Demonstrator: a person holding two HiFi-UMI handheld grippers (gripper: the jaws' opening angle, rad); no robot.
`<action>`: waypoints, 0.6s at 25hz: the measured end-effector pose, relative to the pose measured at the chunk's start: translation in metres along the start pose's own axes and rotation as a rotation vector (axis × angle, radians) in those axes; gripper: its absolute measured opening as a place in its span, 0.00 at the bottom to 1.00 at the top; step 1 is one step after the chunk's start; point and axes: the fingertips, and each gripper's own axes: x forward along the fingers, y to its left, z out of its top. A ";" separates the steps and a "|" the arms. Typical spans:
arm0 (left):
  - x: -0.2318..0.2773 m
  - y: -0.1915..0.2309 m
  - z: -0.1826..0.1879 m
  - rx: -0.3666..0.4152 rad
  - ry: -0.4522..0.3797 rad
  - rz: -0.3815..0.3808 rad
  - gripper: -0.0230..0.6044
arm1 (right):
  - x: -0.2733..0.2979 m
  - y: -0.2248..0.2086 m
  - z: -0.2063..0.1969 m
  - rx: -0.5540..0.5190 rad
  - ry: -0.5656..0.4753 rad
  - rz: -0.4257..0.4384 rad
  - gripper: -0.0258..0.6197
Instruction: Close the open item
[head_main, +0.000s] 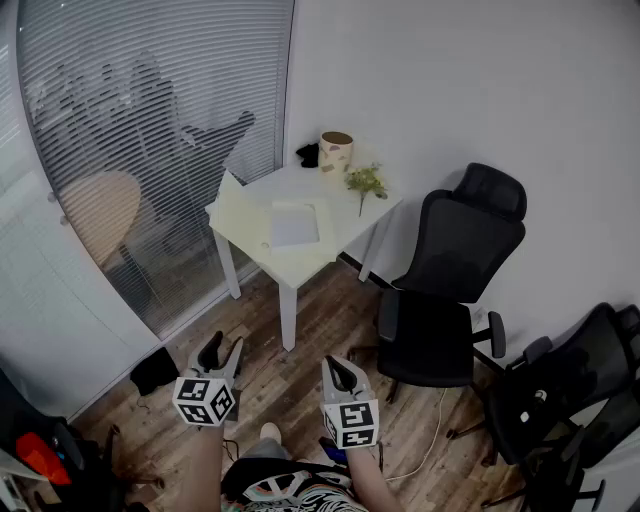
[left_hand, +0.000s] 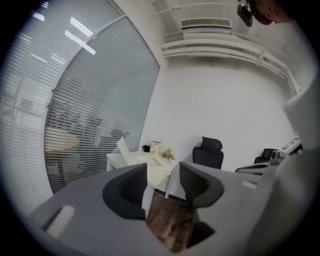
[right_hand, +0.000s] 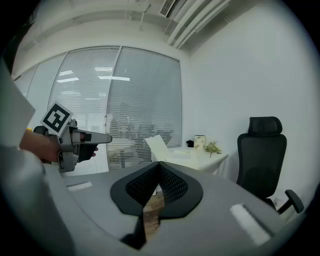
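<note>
Floorboards (head_main: 300, 385) of dark wood run under a small white table (head_main: 297, 264) that stands in the corner beside a blind-covered window (head_main: 150, 110). On that table lies the open item (head_main: 293, 223), a flat pale thing whose lid (head_main: 238, 208) stands raised and tilted on the window side; what kind of case it is cannot be told from here. Behind it, toward the wall, stand a pale cup (head_main: 335, 151), a small dark object (head_main: 308, 154) just beside the cup, and a green sprig (head_main: 366, 182) near the table's right edge. A black office chair (head_main: 455, 290) stands right of the table, and more black chairs (head_main: 570, 400) crowd the right-hand corner. Both tools are held low and near the person, well apart from the table and pointing toward it. The left hand-held gripper (head_main: 224, 350) has its jaws spread wide with nothing between them; in the left gripper view only floor and the far table show in the gap. The right hand-held gripper (head_main: 338, 371) has its jaws pressed together and holds nothing, its ribbed pads (right_hand: 170, 182) meeting at the tips in the right gripper view.
</note>
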 end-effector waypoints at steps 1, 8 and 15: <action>0.000 0.002 -0.001 -0.006 0.005 0.007 0.44 | 0.001 0.002 0.000 -0.001 -0.001 0.003 0.04; -0.006 0.004 -0.008 0.002 0.040 0.016 0.44 | -0.001 0.011 0.002 0.022 -0.020 0.017 0.04; -0.012 0.002 -0.008 0.047 0.052 0.000 0.42 | -0.010 0.012 0.015 0.093 -0.101 0.074 0.04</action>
